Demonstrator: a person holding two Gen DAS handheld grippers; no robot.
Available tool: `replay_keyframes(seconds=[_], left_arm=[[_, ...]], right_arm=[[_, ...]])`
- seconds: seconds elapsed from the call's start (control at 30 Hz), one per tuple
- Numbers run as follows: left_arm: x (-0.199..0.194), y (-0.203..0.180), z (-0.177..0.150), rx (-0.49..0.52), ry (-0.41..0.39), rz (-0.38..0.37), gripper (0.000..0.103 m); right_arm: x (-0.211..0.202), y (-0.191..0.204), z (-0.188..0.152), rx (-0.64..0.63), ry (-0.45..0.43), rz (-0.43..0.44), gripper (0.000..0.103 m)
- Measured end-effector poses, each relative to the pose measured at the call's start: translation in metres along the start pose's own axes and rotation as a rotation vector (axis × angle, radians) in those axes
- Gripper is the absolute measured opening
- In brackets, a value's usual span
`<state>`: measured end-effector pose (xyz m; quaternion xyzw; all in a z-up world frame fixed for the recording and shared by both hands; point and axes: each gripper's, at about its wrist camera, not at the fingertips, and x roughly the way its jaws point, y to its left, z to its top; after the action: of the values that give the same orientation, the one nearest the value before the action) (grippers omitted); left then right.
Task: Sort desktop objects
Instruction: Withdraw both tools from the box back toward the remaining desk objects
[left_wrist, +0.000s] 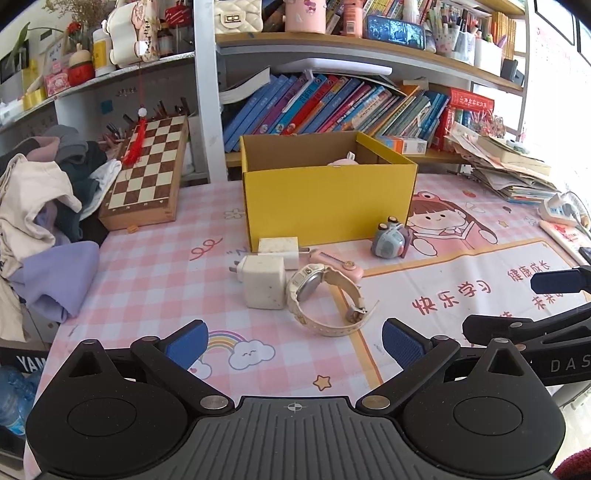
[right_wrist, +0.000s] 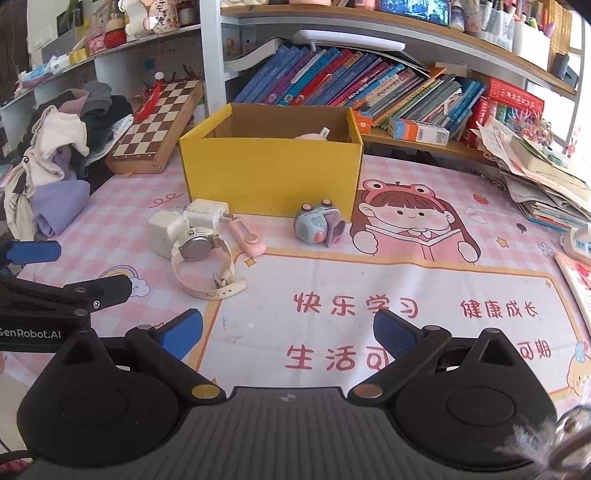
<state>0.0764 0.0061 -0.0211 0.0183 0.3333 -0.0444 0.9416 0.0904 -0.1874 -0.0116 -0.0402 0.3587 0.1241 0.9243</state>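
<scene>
**Both grippers spread and empty; loose items lie short of the box**

The left gripper (left_wrist: 293, 347) and right gripper (right_wrist: 288, 332) hover over the mat (right_wrist: 406, 280), jaws wide apart, holding nothing. Just ahead of the left gripper lies the watch (left_wrist: 325, 302), touching a charger (left_wrist: 264, 282); a second charger (left_wrist: 279, 247) and a pink knife (left_wrist: 338, 264) lie just beyond. Further off, the toy (left_wrist: 389, 240) sits against the box (left_wrist: 325, 206), which already holds something pink. Judged step: between pickups. Any next grasp requires closing on one item only.
</scene>
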Motion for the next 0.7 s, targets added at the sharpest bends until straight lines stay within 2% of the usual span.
replay_keyframes(seconds=[0.5, 0.6, 0.7], left_arm=[[0.025, 0.001, 0.014, -0.06, 0.04, 0.028, 0.099], [0.031, 0.0, 0.017, -0.07, 0.048, 0.043, 0.097], [0.036, -0.001, 0.02, -0.084, 0.058, 0.051, 0.096]], right_arm=[[0.03, -0.019, 0.024, -0.003, 0.032, 0.029, 0.101], [0.037, -0.023, 0.029, -0.013, 0.039, 0.043, 0.096], [0.044, -0.026, 0.033, -0.023, 0.045, 0.057, 0.096]])
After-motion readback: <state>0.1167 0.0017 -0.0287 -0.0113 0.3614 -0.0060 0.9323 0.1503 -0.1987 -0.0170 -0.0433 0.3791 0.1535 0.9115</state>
